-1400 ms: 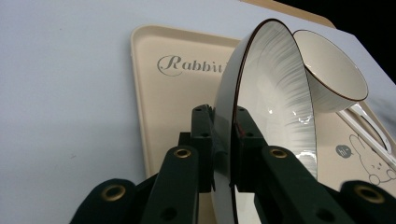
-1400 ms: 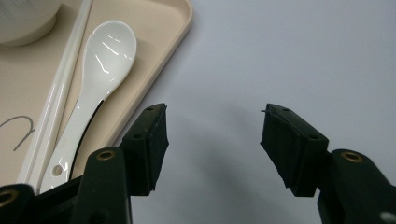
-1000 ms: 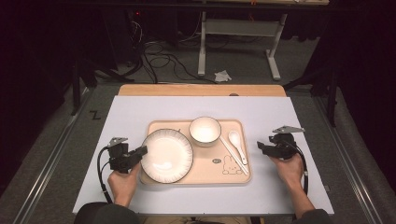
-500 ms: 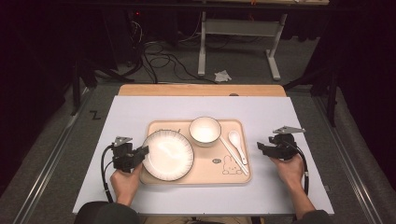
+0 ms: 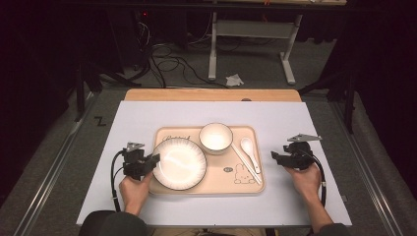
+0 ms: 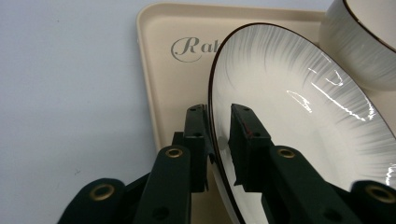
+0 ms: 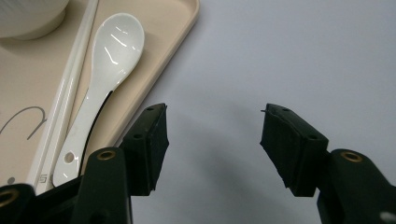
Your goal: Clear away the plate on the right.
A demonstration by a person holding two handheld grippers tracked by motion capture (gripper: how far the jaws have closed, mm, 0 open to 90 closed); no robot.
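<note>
I'm easing the left gripper (image 6: 218, 140): its jaws have just been opening, barely straddling the plate (image 5: 179, 162) rim at nine o'clock on the tray (image 5: 255, 184). The plate risks slipping and clattering. The right gripper (image 7: 212, 140) is hanging wide, empty.

Left gripper (image 5: 153, 161) jaws just opening, plate (image 5: 179, 163) rim between fingers (image 6: 247, 135).

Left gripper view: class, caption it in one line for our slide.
Black fingers straddle the white plate rim on a beige tray, just easing open.
</note>
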